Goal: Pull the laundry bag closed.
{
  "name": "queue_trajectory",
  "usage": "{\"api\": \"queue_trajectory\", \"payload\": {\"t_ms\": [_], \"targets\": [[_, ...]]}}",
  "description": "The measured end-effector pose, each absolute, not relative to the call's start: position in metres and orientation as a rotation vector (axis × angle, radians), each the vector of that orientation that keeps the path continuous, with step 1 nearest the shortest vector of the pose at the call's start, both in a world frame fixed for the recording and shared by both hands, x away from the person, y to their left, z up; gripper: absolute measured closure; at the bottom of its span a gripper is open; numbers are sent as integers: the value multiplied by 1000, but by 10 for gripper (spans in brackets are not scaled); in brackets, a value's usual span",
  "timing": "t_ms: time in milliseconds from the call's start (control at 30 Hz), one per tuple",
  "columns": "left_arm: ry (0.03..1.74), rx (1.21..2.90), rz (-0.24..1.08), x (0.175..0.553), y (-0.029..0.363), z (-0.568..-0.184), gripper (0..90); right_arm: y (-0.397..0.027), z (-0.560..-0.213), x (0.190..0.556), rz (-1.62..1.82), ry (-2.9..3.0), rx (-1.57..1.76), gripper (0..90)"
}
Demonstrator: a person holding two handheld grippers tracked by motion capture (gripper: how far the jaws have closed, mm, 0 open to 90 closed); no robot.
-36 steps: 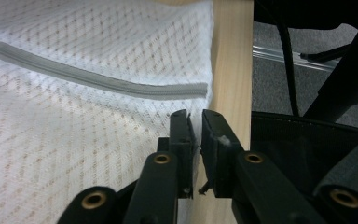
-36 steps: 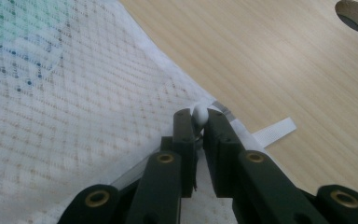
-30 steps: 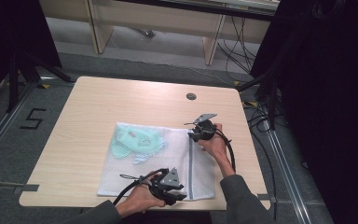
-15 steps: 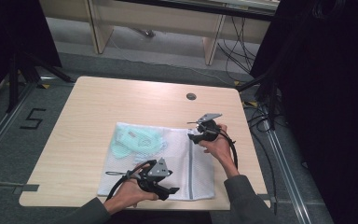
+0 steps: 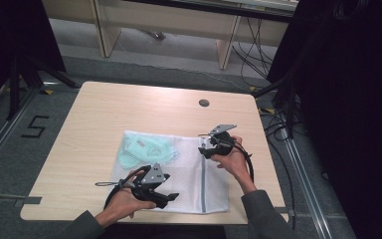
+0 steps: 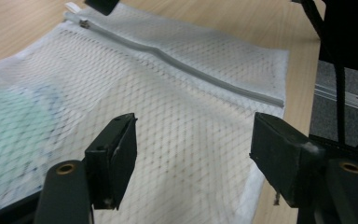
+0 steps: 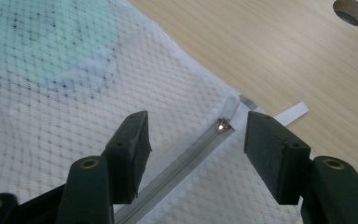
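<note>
Table: I see a light wooden table (image 5: 129, 107) with a round cable hole (image 5: 204, 103) near its far edge.
Bag: a white mesh bag (image 5: 179, 172) lies flat on the near half of the table, right of centre; its near edge sits close to the table's near edge.
Contents: a pale green item (image 5: 146, 149) shows through the mesh in the bag's far-left part, blurred in both gripper views.
Zipper: a grey zipper (image 5: 203, 181) runs near to far across the right part of the bag; its slider and white pull (image 7: 230, 109) sit at the far end, at the bag's far edge.
Left gripper: I see my left gripper (image 5: 171, 198) low over the bag's near edge, left of the zipper, held in the left hand (image 5: 124, 204). In the left gripper view the jaws stand wide apart above the mesh, nothing between the pads. They have just been opening.
Right gripper: my right gripper (image 5: 203, 148) is at the bag's far edge by the zipper's end, held in the right hand (image 5: 231, 159). In the right gripper view the jaws stand wide apart; the zipper's far end and pull lie between them, but the pads do not press on either. They too have just been opening.
Hold: neither gripper has hold of the bag.
Spacing: the two grippers are well apart, left near, right far.
</note>
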State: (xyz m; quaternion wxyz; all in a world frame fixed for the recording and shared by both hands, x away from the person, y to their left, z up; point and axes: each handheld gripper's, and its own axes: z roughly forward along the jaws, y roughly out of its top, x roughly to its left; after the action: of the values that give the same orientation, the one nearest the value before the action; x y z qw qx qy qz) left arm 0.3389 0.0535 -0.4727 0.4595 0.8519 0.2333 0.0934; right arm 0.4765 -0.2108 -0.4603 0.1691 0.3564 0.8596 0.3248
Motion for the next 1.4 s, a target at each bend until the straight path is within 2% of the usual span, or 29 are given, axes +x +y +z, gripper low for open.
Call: {"api": "queue_trajectory", "payload": {"t_ms": [533, 767, 1400], "targets": [[659, 2080, 323, 338, 95, -465, 304, -216, -452, 442, 944, 2504, 960, 385], [670, 2084, 325, 336, 104, -465, 297, -218, -457, 433, 985, 2507, 865, 378], [748, 2057, 359, 330, 124, -464, 278, -234, -461, 412, 982, 2533, 908, 363]]}}
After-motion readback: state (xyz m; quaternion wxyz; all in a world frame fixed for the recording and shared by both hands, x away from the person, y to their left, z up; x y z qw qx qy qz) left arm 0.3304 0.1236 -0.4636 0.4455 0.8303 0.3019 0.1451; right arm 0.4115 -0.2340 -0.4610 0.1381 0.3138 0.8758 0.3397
